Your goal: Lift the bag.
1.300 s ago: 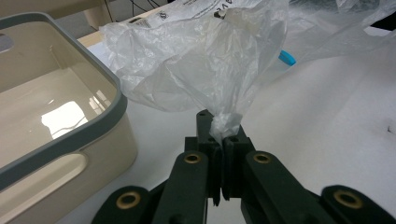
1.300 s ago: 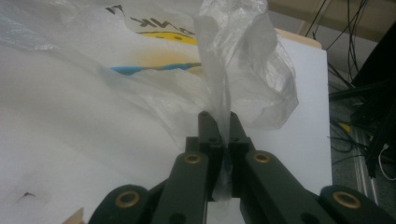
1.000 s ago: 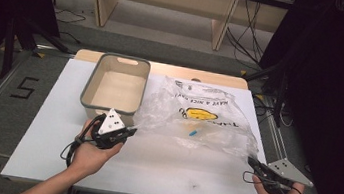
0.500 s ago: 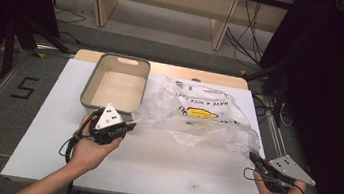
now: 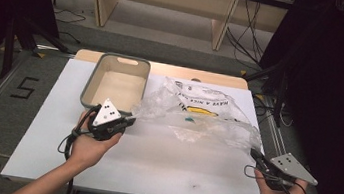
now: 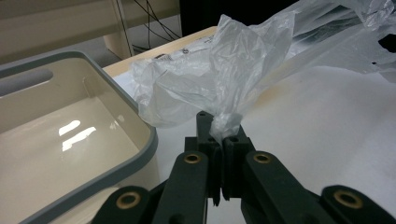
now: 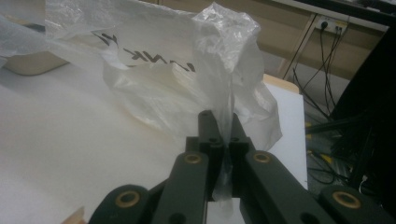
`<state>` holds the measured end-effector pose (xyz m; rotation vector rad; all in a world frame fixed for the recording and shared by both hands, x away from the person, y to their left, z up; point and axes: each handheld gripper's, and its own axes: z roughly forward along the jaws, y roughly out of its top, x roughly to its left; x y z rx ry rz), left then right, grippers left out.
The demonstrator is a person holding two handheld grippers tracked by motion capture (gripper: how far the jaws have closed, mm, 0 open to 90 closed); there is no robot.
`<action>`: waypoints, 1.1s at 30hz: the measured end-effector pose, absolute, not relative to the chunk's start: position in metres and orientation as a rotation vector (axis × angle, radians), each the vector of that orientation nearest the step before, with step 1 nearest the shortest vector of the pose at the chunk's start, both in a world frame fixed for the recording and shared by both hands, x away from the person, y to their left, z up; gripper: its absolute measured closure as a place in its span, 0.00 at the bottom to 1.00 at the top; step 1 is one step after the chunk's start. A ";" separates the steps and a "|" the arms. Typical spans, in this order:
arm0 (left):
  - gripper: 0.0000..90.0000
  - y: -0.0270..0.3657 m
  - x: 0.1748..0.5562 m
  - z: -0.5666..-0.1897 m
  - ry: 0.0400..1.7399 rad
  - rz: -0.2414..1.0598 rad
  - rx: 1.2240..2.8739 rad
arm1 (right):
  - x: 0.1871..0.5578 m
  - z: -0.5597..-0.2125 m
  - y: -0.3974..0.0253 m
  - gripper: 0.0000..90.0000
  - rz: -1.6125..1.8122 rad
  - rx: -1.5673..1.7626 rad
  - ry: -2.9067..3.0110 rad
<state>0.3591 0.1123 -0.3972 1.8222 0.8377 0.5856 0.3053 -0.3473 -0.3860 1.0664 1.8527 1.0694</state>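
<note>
A white rectangular worktop [image 5: 151, 165] carries a crumpled clear plastic bag with black lettering and a yellow print [image 5: 198, 113], stretched between two hand-held grippers; the lettering reads upside down from the high view and is partly lost in the folds, and a small teal item inside the bag is too small to identify. Beside the bag's left end sits a beige rectangular plastic bin with a grey rim [image 5: 114, 64], its near corner hidden behind the left gripper [image 5: 123, 123]. That gripper's fingers are clamped on a bunched corner of the bag, seen clearly in the left gripper view [image 6: 224, 135]. The right gripper [image 5: 257, 156], at the worktop's right edge, pinches the bag's opposite end between closed fingers [image 7: 223, 130]. Compared with a second ago, the left gripper has moved slightly up toward the bin, and the bag has been drawn out wider.
</note>
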 end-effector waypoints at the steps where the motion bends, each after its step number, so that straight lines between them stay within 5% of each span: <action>1: 0.98 0.112 0.359 -0.395 0.833 0.589 1.817 | 0.305 -0.385 -0.347 1.00 1.070 1.066 1.849; 33: 0.98 0.109 0.363 -0.364 0.797 0.631 1.727 | 0.308 -0.362 -0.350 1.00 1.104 1.043 1.745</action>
